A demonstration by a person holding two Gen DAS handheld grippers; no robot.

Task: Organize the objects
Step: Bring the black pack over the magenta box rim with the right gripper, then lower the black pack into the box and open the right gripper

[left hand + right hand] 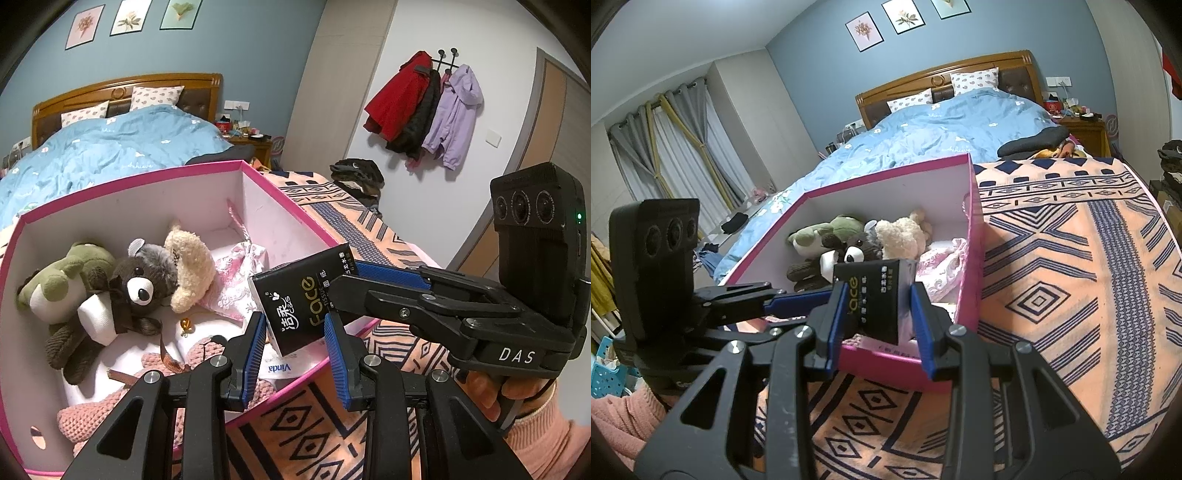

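A black tissue pack (301,299) (877,295) hangs over the near corner of a pink box (288,199) (975,236). Both grippers hold it: my left gripper (295,343) is shut on its lower end, and my right gripper (879,317), reaching in from the right in the left wrist view (343,280), is shut on its upper end. Inside the box lie a green plush (62,284), a brown bear plush (140,284), a cream plush (192,266), a pink pouch (240,273), a pink knitted toy (110,406) and a white Vinda tissue pack (280,365).
The box sits on a bed under an orange and navy patterned blanket (1071,258). A blue duvet (942,136) covers the far half. Coats (424,107) hang on the wall. A nightstand (1086,129) stands by the headboard. A blue basket (605,373) sits low left.
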